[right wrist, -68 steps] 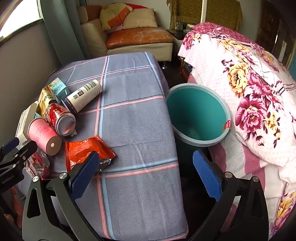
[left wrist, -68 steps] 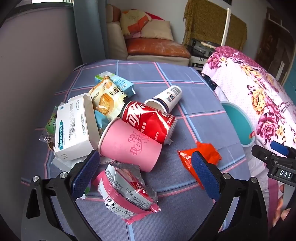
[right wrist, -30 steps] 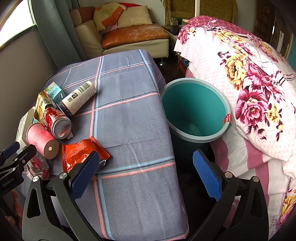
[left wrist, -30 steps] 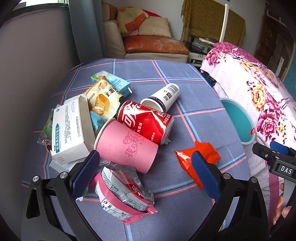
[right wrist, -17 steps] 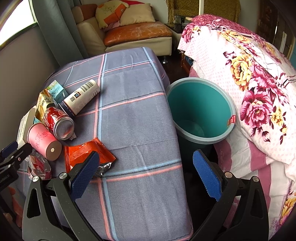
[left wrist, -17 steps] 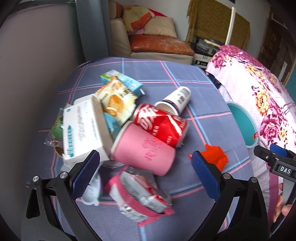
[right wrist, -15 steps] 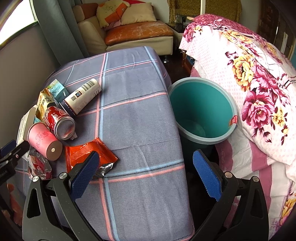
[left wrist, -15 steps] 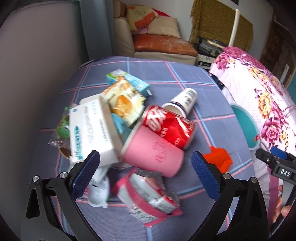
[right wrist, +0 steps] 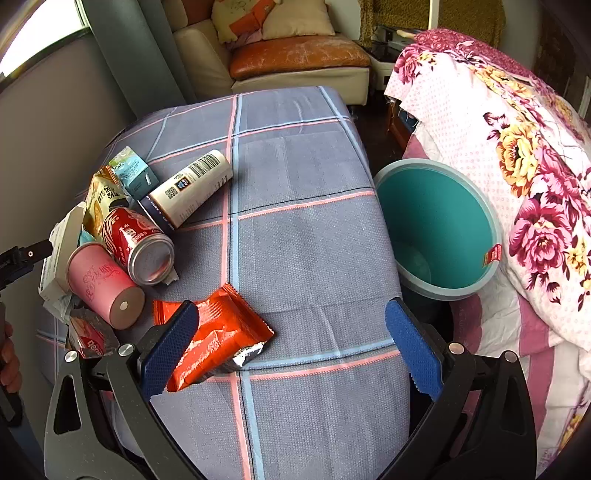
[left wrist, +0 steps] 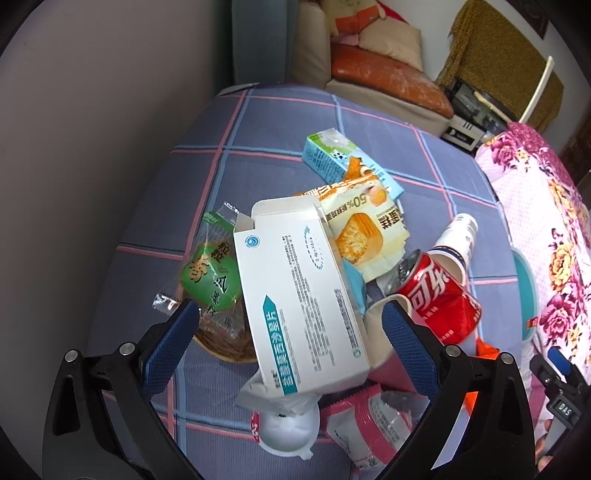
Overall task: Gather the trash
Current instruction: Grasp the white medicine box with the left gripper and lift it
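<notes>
My left gripper (left wrist: 286, 332), fingers spread wide and empty, straddles the white carton (left wrist: 299, 299) lying on the table (left wrist: 280, 122); its long axis runs away from me, between the fingers. My right gripper (right wrist: 288, 341) hangs open, nearer the teal bin (right wrist: 439, 225).

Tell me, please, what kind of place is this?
Probably a lived-in room at home: a sofa with cushions, a floral quilt, and a cloth-covered table beside a bin.
</notes>
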A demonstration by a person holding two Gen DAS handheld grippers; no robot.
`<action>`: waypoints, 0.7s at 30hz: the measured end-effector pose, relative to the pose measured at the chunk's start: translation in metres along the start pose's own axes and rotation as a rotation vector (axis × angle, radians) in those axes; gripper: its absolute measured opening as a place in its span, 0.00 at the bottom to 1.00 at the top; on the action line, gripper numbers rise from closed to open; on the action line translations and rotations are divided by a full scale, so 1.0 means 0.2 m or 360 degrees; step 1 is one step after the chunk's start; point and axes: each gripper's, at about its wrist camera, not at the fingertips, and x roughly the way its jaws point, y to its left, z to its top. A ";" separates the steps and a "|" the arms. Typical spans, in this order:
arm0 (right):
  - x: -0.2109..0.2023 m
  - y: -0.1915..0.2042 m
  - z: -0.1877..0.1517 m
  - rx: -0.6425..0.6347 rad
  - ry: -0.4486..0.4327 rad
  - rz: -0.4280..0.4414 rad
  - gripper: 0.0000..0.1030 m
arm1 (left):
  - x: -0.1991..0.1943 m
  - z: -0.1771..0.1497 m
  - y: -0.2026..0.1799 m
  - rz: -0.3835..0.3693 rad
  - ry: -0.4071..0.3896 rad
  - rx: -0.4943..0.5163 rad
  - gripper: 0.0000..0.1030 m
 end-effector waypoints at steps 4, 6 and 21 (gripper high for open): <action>0.02 0.02 0.04 -0.0013 0.0019 0.0012 0.94 | 0.08 0.01 -0.02 0.0015 0.0083 0.0014 0.96; 0.03 0.03 0.06 -0.0025 0.0038 0.0017 0.94 | 0.12 0.01 -0.02 0.0012 0.0120 0.0009 0.96; 0.15 0.18 0.22 -0.0090 0.0144 0.0021 0.94 | 0.04 -0.01 -0.02 -0.0151 0.0002 0.0055 0.51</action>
